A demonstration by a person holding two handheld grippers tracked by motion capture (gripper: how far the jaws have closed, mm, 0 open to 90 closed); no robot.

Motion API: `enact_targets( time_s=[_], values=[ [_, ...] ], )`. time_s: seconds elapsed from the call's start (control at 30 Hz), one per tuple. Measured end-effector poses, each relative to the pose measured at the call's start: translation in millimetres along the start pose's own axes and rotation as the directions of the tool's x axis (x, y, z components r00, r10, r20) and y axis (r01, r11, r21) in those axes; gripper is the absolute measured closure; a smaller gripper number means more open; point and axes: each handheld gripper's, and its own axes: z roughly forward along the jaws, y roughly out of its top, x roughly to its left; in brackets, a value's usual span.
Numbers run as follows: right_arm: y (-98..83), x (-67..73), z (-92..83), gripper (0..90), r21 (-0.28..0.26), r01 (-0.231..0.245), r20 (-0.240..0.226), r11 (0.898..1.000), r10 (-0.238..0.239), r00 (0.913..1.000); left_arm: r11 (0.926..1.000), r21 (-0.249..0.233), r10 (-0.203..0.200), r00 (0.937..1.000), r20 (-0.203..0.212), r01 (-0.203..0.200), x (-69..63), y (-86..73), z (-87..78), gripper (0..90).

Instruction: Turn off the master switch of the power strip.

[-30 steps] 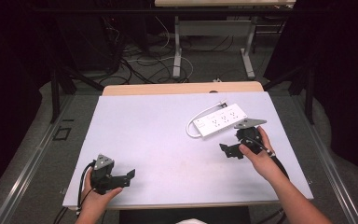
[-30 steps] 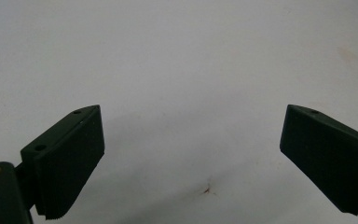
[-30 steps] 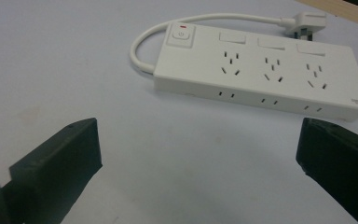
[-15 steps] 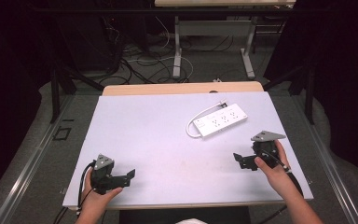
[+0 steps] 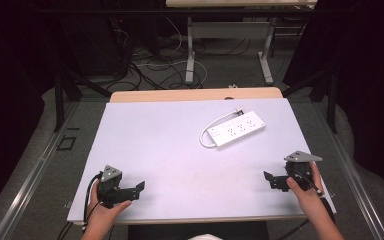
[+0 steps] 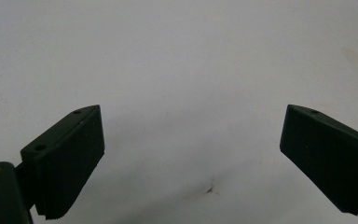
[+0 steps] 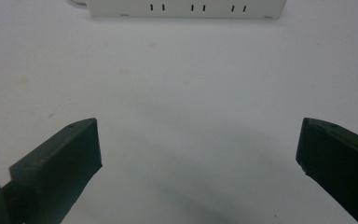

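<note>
The power strip lies flat on the counter, right of centre toward the far side. Its long axis runs diagonally, with the cord end at the near left and looping round. It's a white plastic bar with dark slots. Both the left gripper and right gripper are spread wide and empty, well apart from it.

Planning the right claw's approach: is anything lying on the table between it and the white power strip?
Nothing visible does. The right claw is open near the table's front right edge, and bare table runs from its jaws up to the white power strip.
</note>
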Motion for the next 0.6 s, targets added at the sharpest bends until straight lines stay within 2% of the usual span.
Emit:
enact_targets(
  time_s=[0.23,0.37,0.6],
  values=[
    [-14.0,-8.8,1.9,0.0,-0.011,-0.045,0.021,0.999,0.045,0.9988,1.0000,-0.001,-0.004,1.0000,-0.004,0.004,0.5,-0.1,-0.1,6.3],
    [-18.6,-12.5,0.9,0.0,0.001,-0.038,0.029,0.999,0.038,0.9989,1.0000,-0.004,-0.003,1.0000,-0.005,0.003,0.4,0.0,-0.2,6.3],
    [-28.1,-18.8,-1.9,0.0,-0.014,-0.046,0.047,0.999,0.046,0.9978,1.0000,-0.002,0.003,1.0000,-0.003,-0.003,0.5,0.2,0.2,6.3]
  ],
)
